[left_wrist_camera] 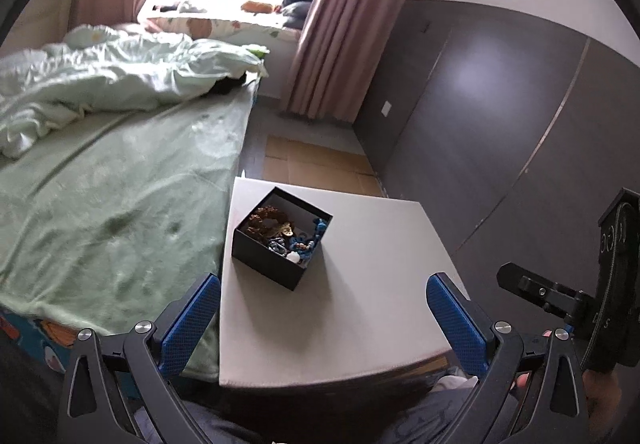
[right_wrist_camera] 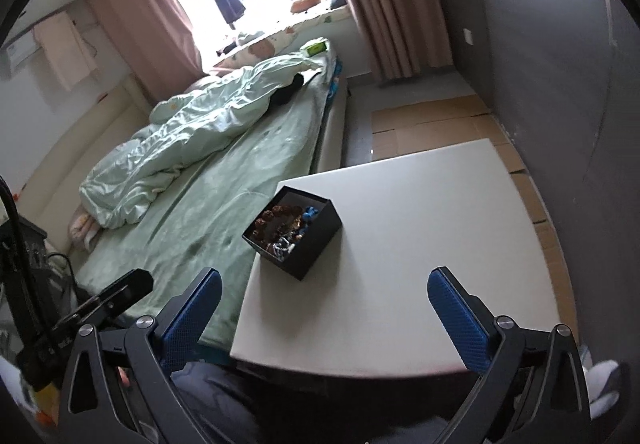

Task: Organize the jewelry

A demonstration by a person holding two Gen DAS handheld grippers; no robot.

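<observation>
Both the left gripper (left_wrist_camera: 323,318) and right gripper (right_wrist_camera: 325,314) hang wide and empty above the near edge of the white table (left_wrist_camera: 380,308), well back from the black box (left_wrist_camera: 280,238) heaped with what look like beaded bracelets (left_wrist_camera: 266,224), probably poised to start sorting

Jewelry box (left_wrist_camera: 280,244): matt black card, smooth walls. Surface (left_wrist_camera: 360,304): matt off-white, smooth, no grain. Gripper pads (right_wrist_camera: 192,324): blue, knurled texture, on matt black plastic arms with bright metal pivot screws (right_wrist_camera: 145,322). Bed sheet (left_wrist_camera: 120,204): pale green fleecy cloth; duvet (right_wrist_camera: 192,140): satin-sheen green. Curtains (right_wrist_camera: 392,4): pink matt cloth.
</observation>
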